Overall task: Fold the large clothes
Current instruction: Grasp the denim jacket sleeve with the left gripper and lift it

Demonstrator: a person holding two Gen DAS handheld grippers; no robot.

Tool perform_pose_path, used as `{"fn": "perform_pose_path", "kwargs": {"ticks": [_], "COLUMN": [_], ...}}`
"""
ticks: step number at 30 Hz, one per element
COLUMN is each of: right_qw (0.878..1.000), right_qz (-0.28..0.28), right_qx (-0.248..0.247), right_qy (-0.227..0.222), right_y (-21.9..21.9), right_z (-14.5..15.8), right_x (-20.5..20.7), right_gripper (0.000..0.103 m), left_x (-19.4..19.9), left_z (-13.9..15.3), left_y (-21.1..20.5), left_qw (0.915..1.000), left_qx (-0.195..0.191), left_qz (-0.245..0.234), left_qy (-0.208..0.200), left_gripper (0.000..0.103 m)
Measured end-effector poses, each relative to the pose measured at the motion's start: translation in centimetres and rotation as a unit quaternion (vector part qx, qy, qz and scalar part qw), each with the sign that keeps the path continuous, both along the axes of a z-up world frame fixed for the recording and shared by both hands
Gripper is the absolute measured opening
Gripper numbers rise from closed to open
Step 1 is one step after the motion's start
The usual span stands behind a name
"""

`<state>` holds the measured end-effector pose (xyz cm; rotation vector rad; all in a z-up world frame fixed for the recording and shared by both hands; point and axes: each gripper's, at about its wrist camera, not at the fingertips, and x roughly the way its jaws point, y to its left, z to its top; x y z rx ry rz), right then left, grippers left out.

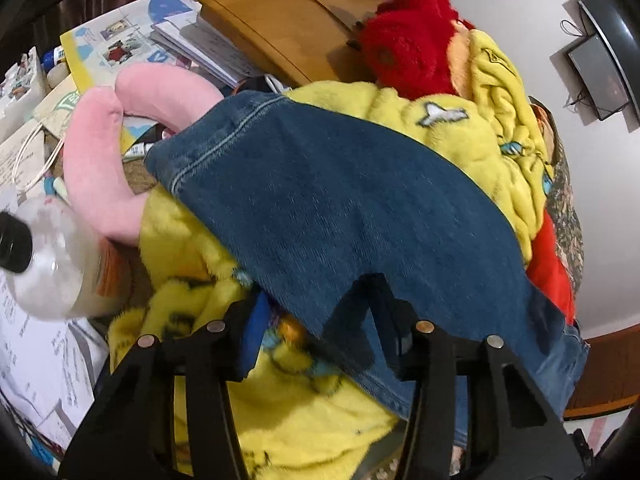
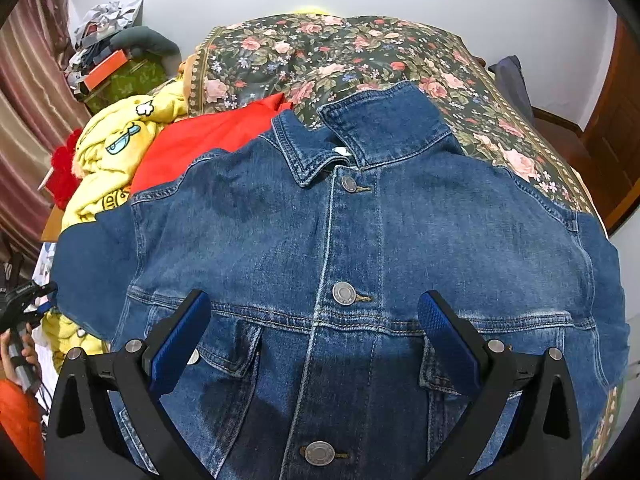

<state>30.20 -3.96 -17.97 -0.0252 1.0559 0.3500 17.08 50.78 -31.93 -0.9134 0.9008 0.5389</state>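
One denim jacket [image 2: 340,260] lies front-up, buttoned, mid-frame on the floral bedspread [image 2: 360,52]. Looks heavy, stiff-ish, grippy; best held at cuff or shoulder seams. Sleeve [image 1: 340,208] drapes over a yellow blanket [image 1: 300,408] at frame left. Left gripper [image 1: 320,344]: sleeve edge between its jaws, how far closed I can't tell. Right gripper [image 2: 316,344]: jaws wide apart over the chest, holding nothing.

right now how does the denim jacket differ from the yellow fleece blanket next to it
The denim jacket is dark blue, stiff woven cloth with metal buttons and stitched seams; the yellow fleece blanket is fluffy with cartoon prints. The jacket lies spread flat, front up, collar away from the right gripper; the blanket is bunched in a heap. The jacket's sleeve drapes over the blanket, not the reverse. Both rest on the cluttered bed.
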Motion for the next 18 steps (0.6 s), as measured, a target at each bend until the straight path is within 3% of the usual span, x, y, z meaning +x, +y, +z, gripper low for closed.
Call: {"fn": "perform_pose_path", "kwargs": {"ticks": [3, 5, 10, 13, 18], "right_qw": [1.0, 1.0, 0.998, 0.997, 0.989], "right_qz": [0.003, 0.007, 0.022, 0.034, 0.06], "right_qx": [-0.005, -0.008, -0.023, -0.035, -0.072], "right_qy": [-0.007, -0.015, -0.045, -0.065, -0.113], "right_y": [0.2, 0.4, 0.6, 0.7, 1.1], "right_z": [0.2, 0.7, 2.0, 2.8, 4.1], "right_x": [-0.4, -0.7, -1.7, -2.2, -3.3], "right_gripper": [0.103, 0.103, 0.103, 0.103, 0.103], "left_x": [0.3, 0.5, 1.9, 2.7, 4.2], "left_z": [0.0, 0.9, 5.0, 8.8, 15.9], "left_y": [0.1, -0.5, -3.4, -5.6, -9.8], "left_qw": [0.9996, 0.9982, 0.9849, 0.9735, 0.9625], "left_qx": [0.019, 0.051, 0.155, 0.218, 0.258], "left_qz": [0.01, 0.007, -0.02, -0.04, -0.078], "left_qy": [0.017, 0.031, 0.074, 0.057, -0.027], "left_gripper": [0.027, 0.015, 0.006, 0.005, 0.004]}}
